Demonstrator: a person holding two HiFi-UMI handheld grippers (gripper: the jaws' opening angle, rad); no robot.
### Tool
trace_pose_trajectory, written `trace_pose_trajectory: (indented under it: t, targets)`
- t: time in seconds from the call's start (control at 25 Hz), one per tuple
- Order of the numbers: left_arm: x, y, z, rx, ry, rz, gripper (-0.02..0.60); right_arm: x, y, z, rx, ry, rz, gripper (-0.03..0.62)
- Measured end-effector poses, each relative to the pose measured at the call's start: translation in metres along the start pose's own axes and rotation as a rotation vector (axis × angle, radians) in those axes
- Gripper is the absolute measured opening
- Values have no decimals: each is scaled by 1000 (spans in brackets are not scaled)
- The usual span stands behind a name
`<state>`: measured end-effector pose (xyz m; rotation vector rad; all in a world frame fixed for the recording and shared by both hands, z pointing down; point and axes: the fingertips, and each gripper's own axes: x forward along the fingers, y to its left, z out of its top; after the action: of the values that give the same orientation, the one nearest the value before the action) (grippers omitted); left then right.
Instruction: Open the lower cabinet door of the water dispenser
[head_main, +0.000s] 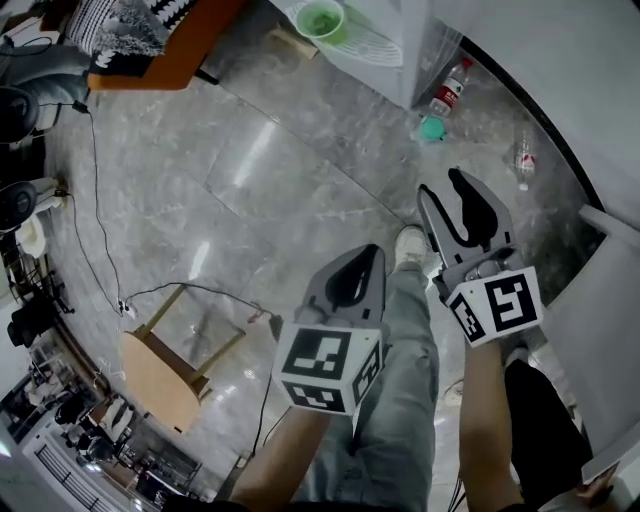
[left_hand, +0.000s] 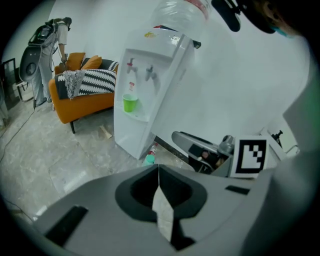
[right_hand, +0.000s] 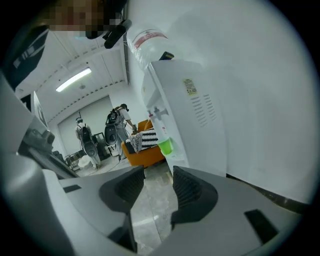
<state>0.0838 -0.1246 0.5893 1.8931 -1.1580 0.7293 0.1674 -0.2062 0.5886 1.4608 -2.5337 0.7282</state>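
- Left hand-held gripper (left_hand: 159, 172): clenched, the two jaws meeting along one seam with nothing between them. In the head view it (head_main: 360, 265) is held above the person's leg (head_main: 400, 390).
- Right hand-held gripper (right_hand: 159, 175): released, with a clear gap between the ribbed pads and only floor and distant room showing through it. In the head view it (head_main: 440, 188) is just beside the left one, on its right and a little further forward.
- Water dispenser (left_hand: 150, 95): white and upright against the wall, well apart from both grippers, with an inverted water bottle (left_hand: 180, 15) on top.
- Lower cabinet door (left_hand: 126, 136): the front panel below the drip tray. In the left gripper view it lies flush with the body and neither gripper touches it.
- Green cup (left_hand: 130, 103): stands upright on the drip tray under the two taps.
- Floor (head_main: 250, 180): grey marble slabs. A red-labelled bottle (head_main: 450, 88) lies at the foot of the dispenser, and a second clear bottle (head_main: 523, 158) lies further along the wall.
- Orange sofa (left_hand: 80, 102): left of the dispenser, with a black-and-white striped cushion (left_hand: 102, 80) on it.
- Wooden stool (head_main: 160, 375): on the floor to the left of the person, with a black cable (head_main: 100, 250) running past it.
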Motion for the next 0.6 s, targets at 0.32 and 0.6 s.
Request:
trace_pose_trajectory:
  t: [0.32,0.6]
  targets:
    - [22,2,-1,-30,-1,1,12,49,-41,-11,-30,9,39,247]
    - [22,23,-5,-80,-10,42,12,97,-60,-20,-146,79,6,272]
